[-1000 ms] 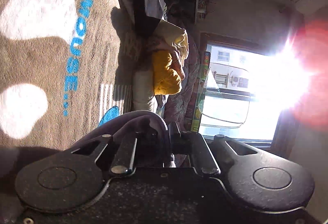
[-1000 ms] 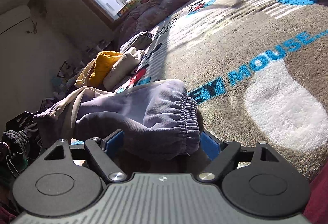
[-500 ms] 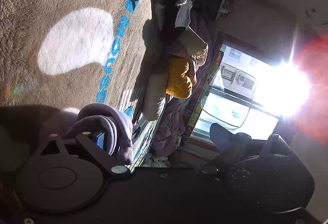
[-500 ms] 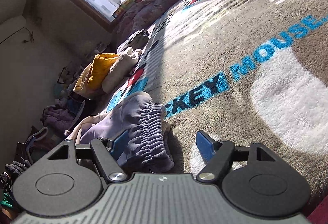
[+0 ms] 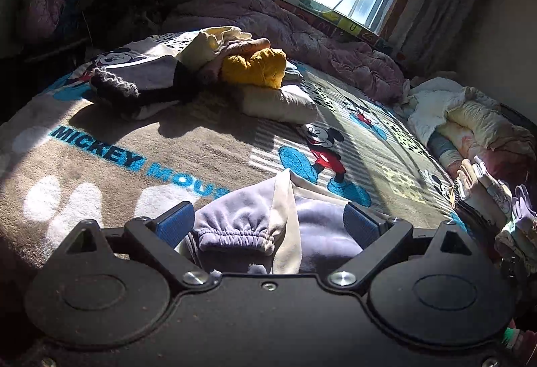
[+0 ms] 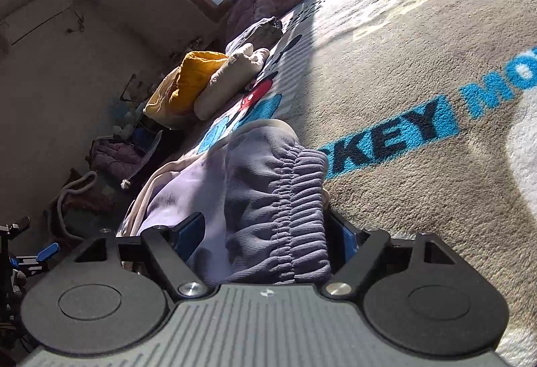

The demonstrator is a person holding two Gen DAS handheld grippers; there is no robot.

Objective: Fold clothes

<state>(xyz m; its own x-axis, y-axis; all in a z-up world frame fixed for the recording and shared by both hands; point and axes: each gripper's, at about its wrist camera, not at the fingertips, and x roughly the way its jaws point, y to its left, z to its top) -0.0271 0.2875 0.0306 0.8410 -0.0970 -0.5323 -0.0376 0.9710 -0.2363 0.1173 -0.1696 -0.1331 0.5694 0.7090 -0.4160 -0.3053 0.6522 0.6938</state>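
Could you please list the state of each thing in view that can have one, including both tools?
Left tool: open, pads clear of the cloth between them.
Right tool: jaws opening, waistband between them.
Lilac sweatpants: bunched on the blanket, elastic waistband gathered, cream stripe showing.
Yellow garment: crumpled, on top of the pile.
Cream garment: folded, under the yellow one.
Mickey Mouse blanket: spread flat.
Pink quilt: heaped by the window.

Left gripper (image 5: 268, 222) angled downward, its blue-padded fingers (image 5: 174, 222) spread wide with lilac cloth lying loose between them, untouched. Right gripper (image 6: 265, 236) also angled downward, its jaws opening around bunched elastic cloth that fills the gap.
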